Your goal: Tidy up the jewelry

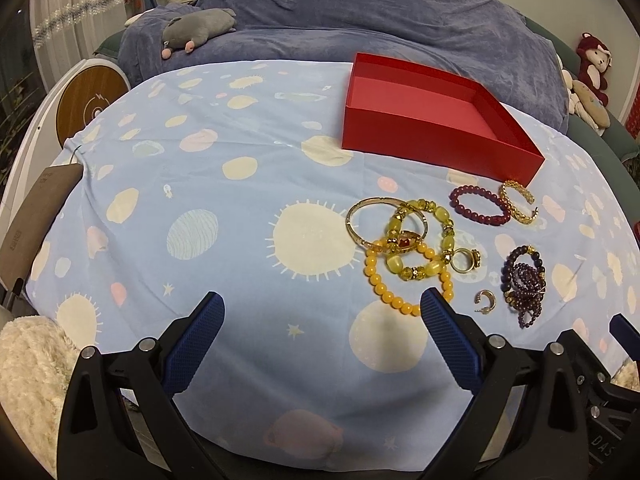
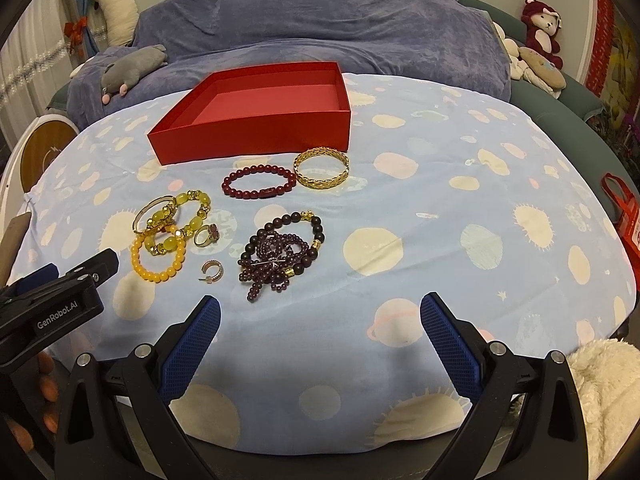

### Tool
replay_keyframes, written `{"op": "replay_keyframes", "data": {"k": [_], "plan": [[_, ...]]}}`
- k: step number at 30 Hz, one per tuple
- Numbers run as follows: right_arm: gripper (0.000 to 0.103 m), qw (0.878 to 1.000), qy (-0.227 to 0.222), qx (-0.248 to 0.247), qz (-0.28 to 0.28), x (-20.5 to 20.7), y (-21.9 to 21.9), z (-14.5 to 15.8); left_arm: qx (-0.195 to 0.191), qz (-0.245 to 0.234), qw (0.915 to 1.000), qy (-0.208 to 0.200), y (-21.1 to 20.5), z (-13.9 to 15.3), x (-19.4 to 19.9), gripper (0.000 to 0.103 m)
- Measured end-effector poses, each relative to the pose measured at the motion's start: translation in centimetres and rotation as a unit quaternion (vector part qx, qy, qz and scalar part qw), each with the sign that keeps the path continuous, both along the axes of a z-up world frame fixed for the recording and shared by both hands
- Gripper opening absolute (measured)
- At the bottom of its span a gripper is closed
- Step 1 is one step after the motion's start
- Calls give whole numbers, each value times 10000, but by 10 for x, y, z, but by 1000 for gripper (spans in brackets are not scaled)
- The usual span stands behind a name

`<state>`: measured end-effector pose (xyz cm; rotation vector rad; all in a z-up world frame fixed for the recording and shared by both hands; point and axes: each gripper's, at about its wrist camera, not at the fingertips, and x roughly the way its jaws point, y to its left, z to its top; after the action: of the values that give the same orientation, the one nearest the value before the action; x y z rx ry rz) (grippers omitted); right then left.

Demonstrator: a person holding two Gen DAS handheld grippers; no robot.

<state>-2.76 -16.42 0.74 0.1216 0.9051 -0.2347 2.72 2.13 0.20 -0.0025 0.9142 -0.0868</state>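
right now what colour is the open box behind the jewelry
Red, with a lighter pinkish-red floor inside. The box shows best in the right wrist view.

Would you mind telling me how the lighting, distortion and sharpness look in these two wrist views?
Left wrist view: strong fisheye bends the red box and table edge; light is dim and even, with soft shadows under the open left gripper; the jewelry stays sharp. Right wrist view: the same barrel bulge and dark corners, a faint shadow below the open right gripper, no glare on the gold bangle.
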Motion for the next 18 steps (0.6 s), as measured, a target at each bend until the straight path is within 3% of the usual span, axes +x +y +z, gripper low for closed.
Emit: {"op": "replay_keyframes", "data": {"k": [6, 11, 18], "plan": [[90, 9997, 168, 180, 37, 16, -4, -4, 104, 46, 9998, -150, 2, 0, 3, 94], [64, 9987, 331, 344, 201, 32, 1, -11, 171, 55, 9996, -234, 6, 2, 3, 94], [41, 9969, 478, 420, 462, 50, 17, -21, 219, 131, 9996, -72, 12, -2, 6, 94]]}}
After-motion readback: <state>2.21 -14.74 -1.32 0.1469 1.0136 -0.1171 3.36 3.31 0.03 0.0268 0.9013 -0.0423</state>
